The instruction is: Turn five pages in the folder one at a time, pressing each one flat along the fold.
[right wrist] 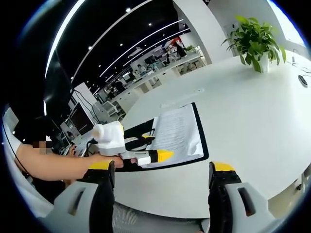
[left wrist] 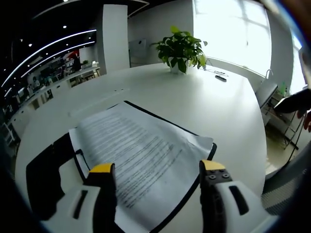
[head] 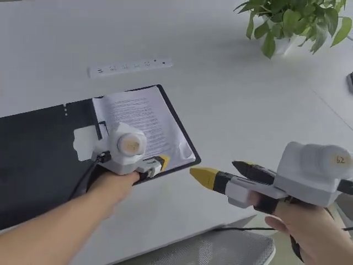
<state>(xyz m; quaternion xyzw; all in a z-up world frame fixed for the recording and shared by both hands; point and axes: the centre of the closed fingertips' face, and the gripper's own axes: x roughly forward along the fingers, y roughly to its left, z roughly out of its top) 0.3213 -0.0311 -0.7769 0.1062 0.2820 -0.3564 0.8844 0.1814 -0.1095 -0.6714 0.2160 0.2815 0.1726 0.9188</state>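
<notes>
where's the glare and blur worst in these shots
Head view: soft all over, the left gripper washed out, print on the page unreadable. Left gripper view: window blown out white, fisheye curving the table. Right gripper view: dark ceiling, strong fisheye bend.

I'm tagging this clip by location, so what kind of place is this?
Probably an open-plan office: a large white table with a power strip, a potted plant, and rows of desks behind.

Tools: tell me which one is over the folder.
The left tool, its jaws open above the printed page. The right tool hangs over bare table, clear of the folder.
</notes>
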